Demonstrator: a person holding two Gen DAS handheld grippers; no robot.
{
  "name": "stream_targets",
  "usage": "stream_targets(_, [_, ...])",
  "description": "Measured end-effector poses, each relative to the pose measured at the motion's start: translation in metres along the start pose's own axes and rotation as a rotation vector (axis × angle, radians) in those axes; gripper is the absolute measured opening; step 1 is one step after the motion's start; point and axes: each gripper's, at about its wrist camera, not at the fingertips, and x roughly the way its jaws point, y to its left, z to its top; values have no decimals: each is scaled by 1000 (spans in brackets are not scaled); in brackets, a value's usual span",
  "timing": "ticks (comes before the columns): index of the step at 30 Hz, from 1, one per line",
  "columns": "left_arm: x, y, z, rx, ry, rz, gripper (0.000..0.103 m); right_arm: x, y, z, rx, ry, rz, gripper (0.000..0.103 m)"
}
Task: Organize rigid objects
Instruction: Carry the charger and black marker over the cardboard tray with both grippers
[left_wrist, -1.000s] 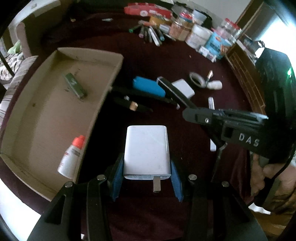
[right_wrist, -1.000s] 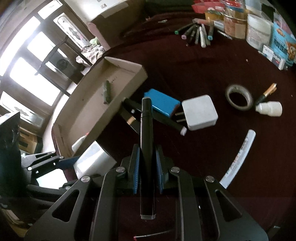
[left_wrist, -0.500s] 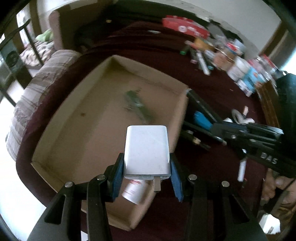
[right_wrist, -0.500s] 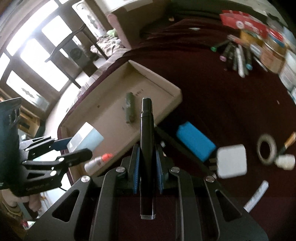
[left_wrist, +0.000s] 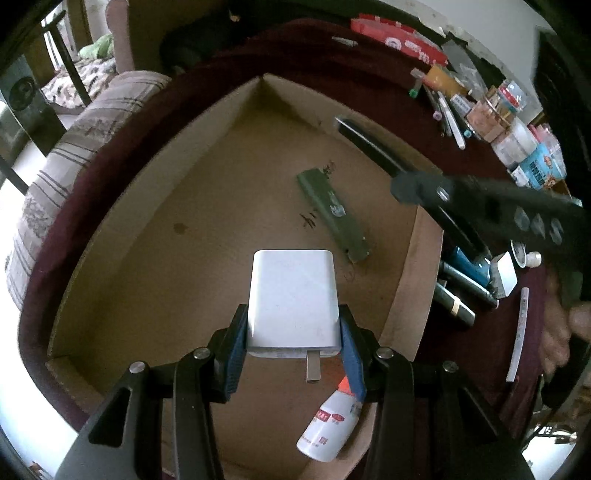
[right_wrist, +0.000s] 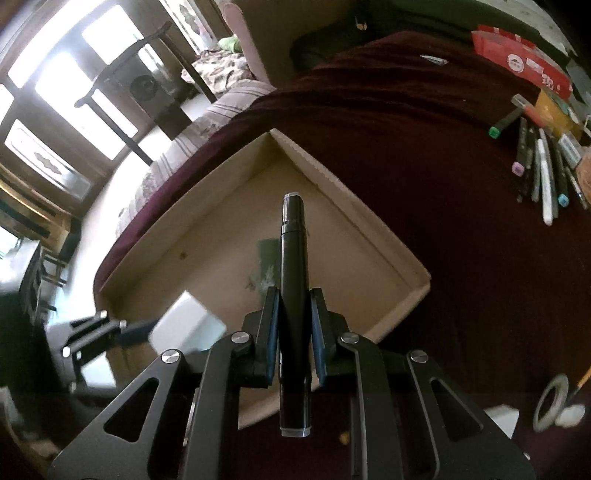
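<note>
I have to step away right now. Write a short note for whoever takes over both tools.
Left tool: shut on the white charger, over the cardboard tray.
Right tool: shut on the black pen, also over the tray.
Done: green bar and white bottle lie in the tray.
Left: release both; blue case, second charger and pens wait on the maroon cloth.

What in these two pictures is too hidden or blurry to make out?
- Green bar, right view: mostly behind the held black pen.
- White bottle, left view: cap hidden by a blue finger.
- White charger, right view: smeared by blur.
- Jar labels, left view: too small.
</note>
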Motion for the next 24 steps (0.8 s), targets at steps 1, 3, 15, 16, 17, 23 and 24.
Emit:
stream_targets(1, [2, -2, 0, 9, 1, -2, 46, 5, -1, 3, -1, 0, -3, 16])
stream_targets(3, [5, -6, -1, 30, 8, -8, 46, 15, -2, 8, 0, 12, -13, 16])
stream_targets(15, [10, -19, -6, 75, 30, -26, 46, 48, -10, 12, 16, 24, -26, 16])
stream_targets(16, [10, -19, -6, 74, 28, -23, 47, 48, -10, 11, 10, 19, -29, 16])
stream_targets(17, [10, -20, -7, 72, 28, -21, 47, 48, -9, 11, 9, 20, -35, 16])
stream_targets(23, [5, -22, -11, 70, 22, -8, 49, 44, -9, 6, 22, 15, -52, 17])
stream_targets(24, [5, -23, -11, 70, 21, -4, 49, 43, -10, 5, 25, 14, -52, 19])
